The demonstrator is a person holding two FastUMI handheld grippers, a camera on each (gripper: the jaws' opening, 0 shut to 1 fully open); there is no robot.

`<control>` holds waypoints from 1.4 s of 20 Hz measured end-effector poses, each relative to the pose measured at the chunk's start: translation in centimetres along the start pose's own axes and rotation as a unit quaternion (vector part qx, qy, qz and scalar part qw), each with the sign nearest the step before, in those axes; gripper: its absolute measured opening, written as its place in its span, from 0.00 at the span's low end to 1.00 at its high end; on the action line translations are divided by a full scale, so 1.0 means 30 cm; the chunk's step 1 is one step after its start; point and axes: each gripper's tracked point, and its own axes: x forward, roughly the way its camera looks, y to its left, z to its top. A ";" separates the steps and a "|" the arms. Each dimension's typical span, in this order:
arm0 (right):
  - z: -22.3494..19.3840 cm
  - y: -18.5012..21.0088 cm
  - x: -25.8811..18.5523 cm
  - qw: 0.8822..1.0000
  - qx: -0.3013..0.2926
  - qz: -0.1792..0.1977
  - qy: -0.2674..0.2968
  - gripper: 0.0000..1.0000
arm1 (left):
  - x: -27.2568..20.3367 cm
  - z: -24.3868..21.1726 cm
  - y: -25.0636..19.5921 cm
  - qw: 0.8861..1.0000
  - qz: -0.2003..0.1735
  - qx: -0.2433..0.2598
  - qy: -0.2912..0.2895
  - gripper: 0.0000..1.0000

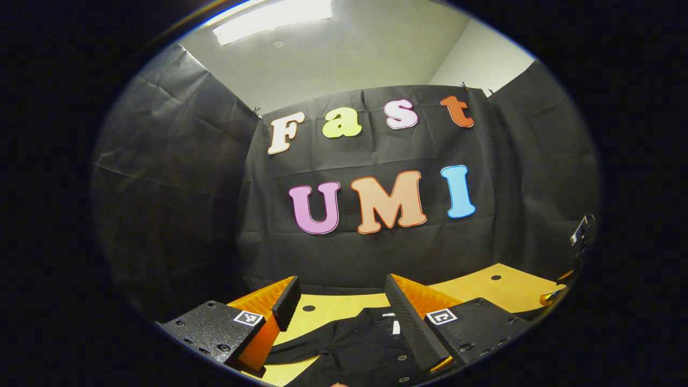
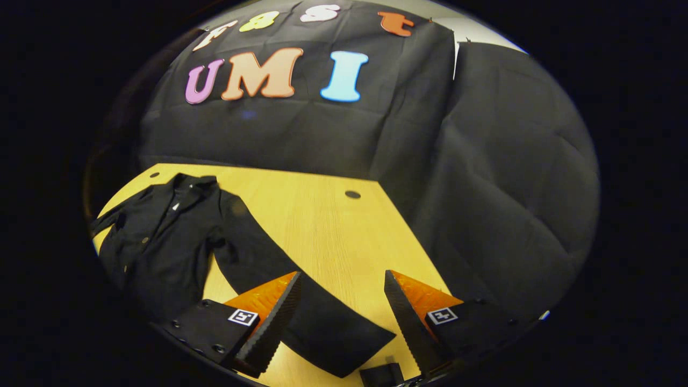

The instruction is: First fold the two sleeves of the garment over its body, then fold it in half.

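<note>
A black buttoned garment point(image 2: 156, 242) lies flat on the yellow wooden table point(image 2: 322, 226), collar toward the back wall. One long sleeve point(image 2: 301, 301) stretches out toward the right gripper view's bottom edge. My right gripper point(image 2: 341, 306) hangs open over that sleeve's cuff end, with nothing between its fingers. In the left gripper view the garment's collar and button front point(image 1: 365, 338) lie just below and between the fingers. My left gripper point(image 1: 338, 306) is open above it, holding nothing.
The black cloth booth wall rises right behind the table. The table has small round holes point(image 2: 352, 194). Bare wood point(image 2: 333, 236) spreads to the right of the garment. A dark stand with a clamp point(image 1: 583, 231) shows at the far right of the left gripper view.
</note>
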 end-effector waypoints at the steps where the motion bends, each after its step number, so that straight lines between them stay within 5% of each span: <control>1: -0.038 -0.008 0.030 1.000 0.000 -0.003 0.025 0.98 | 0.004 -0.002 -0.011 1.000 0.001 0.001 0.002 0.95; 8: -0.281 -0.064 0.106 0.991 0.021 0.012 0.128 1.00 | 0.024 -0.030 -0.088 1.000 0.001 0.001 0.019 0.95; 17: -0.362 -0.045 0.125 0.979 0.056 0.078 0.182 0.97 | -0.015 -0.038 -0.145 1.000 0.013 0.002 0.025 0.99; 18: -0.360 -0.026 0.127 0.978 0.052 0.085 0.183 0.93 | -0.016 -0.034 -0.141 1.000 0.015 0.004 0.024 0.94; 23: -0.359 0.032 0.109 0.981 0.045 0.091 0.168 0.12 | -0.013 -0.026 -0.122 1.000 0.013 0.001 0.018 0.99; 28: -0.303 0.088 0.090 0.981 0.114 0.071 0.136 0.03 | -0.022 -0.024 -0.017 1.000 0.014 0.010 0.010 0.94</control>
